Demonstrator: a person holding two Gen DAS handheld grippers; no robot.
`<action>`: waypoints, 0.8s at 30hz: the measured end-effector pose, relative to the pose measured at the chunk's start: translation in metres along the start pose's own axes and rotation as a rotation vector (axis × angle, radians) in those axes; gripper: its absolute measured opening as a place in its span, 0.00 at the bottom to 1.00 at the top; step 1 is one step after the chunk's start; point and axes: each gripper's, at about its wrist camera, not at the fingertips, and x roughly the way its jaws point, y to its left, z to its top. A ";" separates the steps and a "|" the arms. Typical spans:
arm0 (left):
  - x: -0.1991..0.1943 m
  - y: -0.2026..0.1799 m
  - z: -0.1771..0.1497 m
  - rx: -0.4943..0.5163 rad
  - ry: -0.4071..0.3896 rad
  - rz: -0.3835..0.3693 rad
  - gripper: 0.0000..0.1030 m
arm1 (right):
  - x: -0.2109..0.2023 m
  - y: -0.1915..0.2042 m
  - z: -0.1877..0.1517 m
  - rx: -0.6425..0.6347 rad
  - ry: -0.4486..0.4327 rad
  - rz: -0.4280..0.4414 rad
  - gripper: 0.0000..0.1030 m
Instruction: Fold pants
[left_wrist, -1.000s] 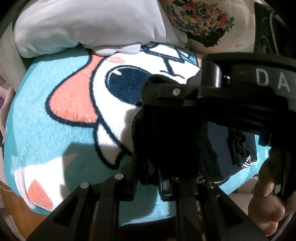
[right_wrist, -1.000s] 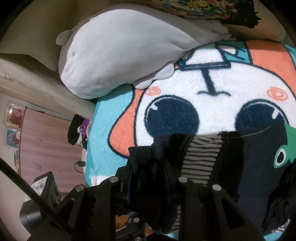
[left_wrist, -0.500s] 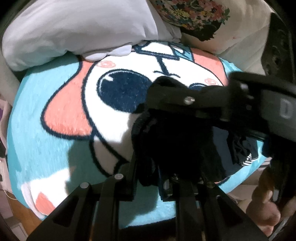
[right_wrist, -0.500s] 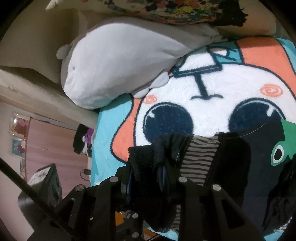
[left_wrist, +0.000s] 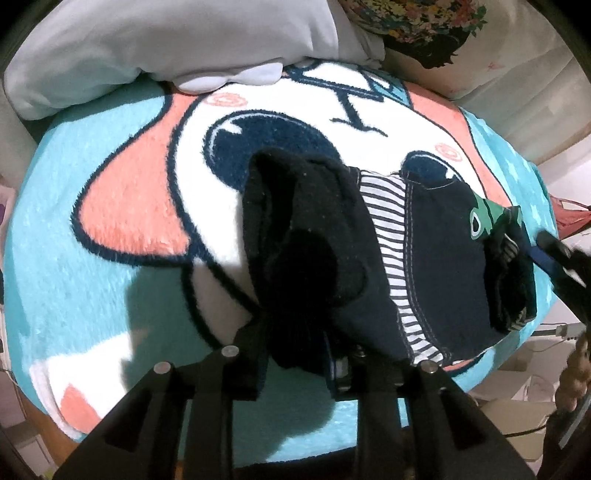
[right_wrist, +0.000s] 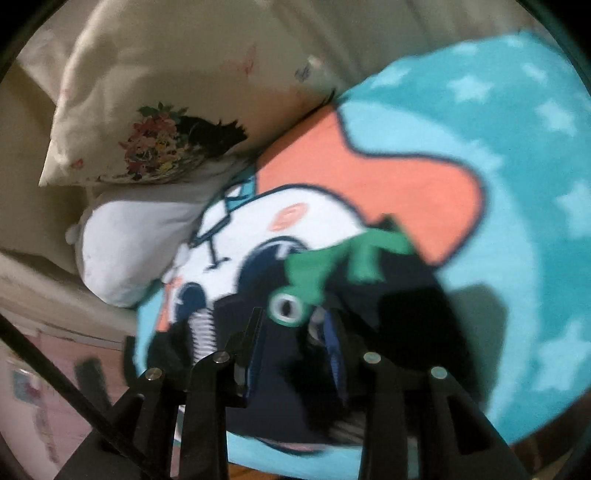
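Observation:
Dark navy pants (left_wrist: 443, 266) with a striped lining and a green frog patch (left_wrist: 480, 218) lie folded over on a cartoon blanket (left_wrist: 92, 295). My left gripper (left_wrist: 295, 343) has the thick black bunch of cloth at their left end filling the gap between its fingers; its jaws are opening. In the right wrist view, my right gripper (right_wrist: 293, 332) hovers just over the navy cloth (right_wrist: 406, 314) beside the frog patch (right_wrist: 332, 266); its jaws are opening too, and nothing is pinched. The left wrist view shows the right gripper (left_wrist: 554, 247) at the pants' right end.
A white plush cushion (left_wrist: 147, 44) and a floral pillow (left_wrist: 424, 29) lie along the blanket's far side. The blanket's near edge drops off just below the grippers. A person's hand (left_wrist: 576, 362) shows at the right rim. Bare blanket (right_wrist: 517, 184) stretches right of the pants.
My right gripper let go of the black bunch of cloth and swung right to the frog patch end, uncovering the pants in the left view. The left gripper's jaws widened slightly.

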 end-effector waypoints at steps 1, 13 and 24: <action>0.001 0.001 0.000 -0.002 0.001 -0.002 0.24 | -0.006 0.002 -0.004 -0.032 -0.008 -0.025 0.49; 0.000 -0.005 0.000 0.011 -0.017 0.015 0.24 | 0.049 0.044 -0.049 -0.439 0.044 -0.367 0.27; -0.003 0.000 -0.004 -0.002 -0.033 -0.005 0.25 | -0.062 -0.079 0.016 0.034 -0.195 -0.385 0.20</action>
